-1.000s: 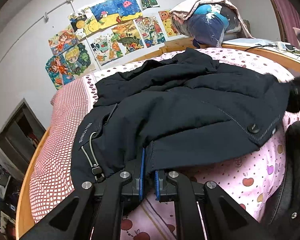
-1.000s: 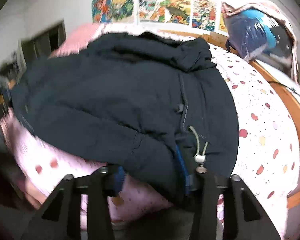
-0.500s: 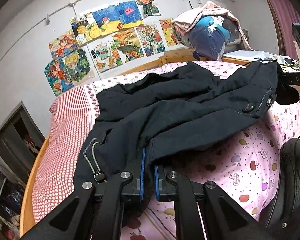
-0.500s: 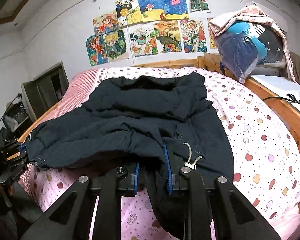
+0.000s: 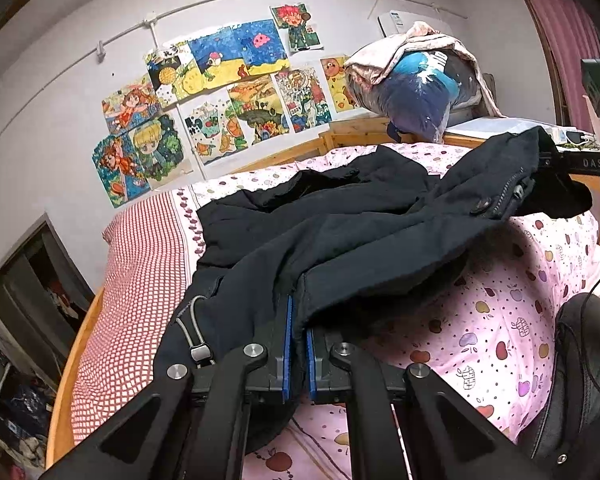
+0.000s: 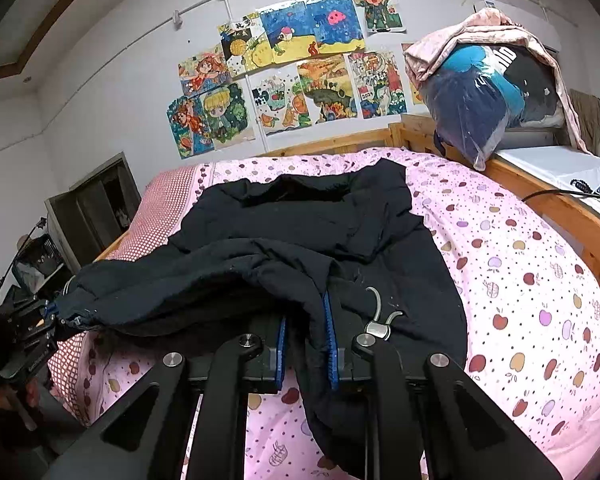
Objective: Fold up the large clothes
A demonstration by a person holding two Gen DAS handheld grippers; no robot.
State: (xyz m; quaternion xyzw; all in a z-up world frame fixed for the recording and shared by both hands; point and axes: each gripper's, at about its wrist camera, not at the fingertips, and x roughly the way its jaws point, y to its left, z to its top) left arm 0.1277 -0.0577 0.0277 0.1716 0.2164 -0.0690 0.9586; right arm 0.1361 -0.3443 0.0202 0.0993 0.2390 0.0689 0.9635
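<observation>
Hem gripped both ends, fold barely begun!
My left gripper (image 5: pixel 296 344) and right gripper (image 6: pixel 305 346), its jaws just closing, pinch the dark padded jacket (image 6: pixel 300 240); body toward twelve o'clock on pink apple-print bedspread (image 6: pixel 520 280), unfolded.

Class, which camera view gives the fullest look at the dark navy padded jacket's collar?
The right wrist view: the dark navy padded jacket lies centred, collar facing the camera. The left wrist view shows it obliquely, partly behind lifted fabric.

The jacket (image 6: pixel 300 232) lies across the middle of the bed (image 6: pixel 520 264). Drawings (image 6: pixel 292 68) hang on the wall behind, upper centre. A bagged bundle (image 6: pixel 480 96) sits upper right, a cabinet (image 6: pixel 96 204) at left.
</observation>
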